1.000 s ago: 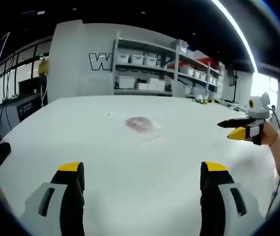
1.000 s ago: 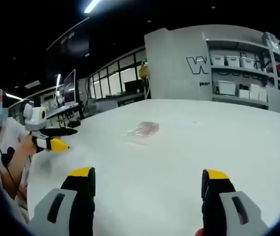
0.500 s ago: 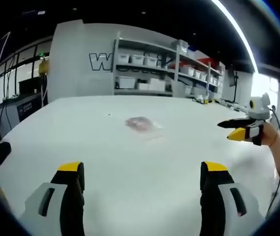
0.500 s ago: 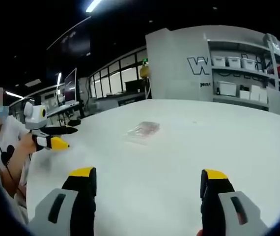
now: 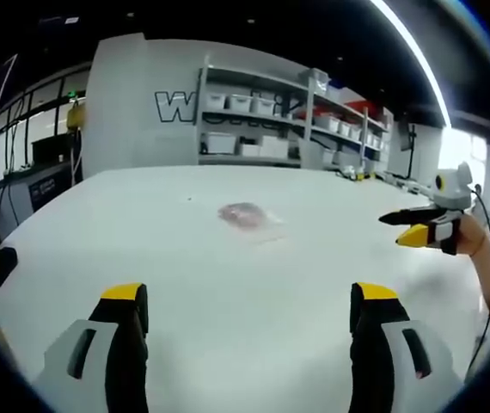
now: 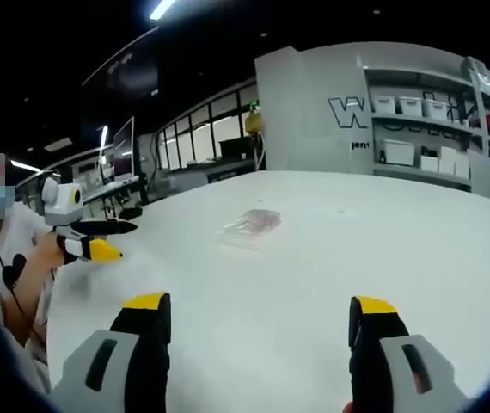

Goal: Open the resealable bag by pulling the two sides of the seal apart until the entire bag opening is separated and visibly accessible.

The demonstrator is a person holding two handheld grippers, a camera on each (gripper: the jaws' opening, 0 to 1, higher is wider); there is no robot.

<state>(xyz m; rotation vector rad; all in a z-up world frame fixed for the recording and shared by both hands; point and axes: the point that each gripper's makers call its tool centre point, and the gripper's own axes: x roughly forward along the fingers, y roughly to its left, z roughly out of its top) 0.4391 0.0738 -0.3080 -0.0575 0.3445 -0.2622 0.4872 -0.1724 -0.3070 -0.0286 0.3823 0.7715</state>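
Though sealed flat, pinkish-filled bag (image 5: 247, 217).

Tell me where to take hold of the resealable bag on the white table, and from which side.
The resealable bag lies flat on the table, so probably come in low at the clear edge strip nearest you, clear of the pinkish contents. Which edge carries the seal is too small to tell. Left gripper and right gripper are both open and well short of it.

Clear bag (image 5: 247, 217) (pinkish inside), white table (image 5: 254, 284)
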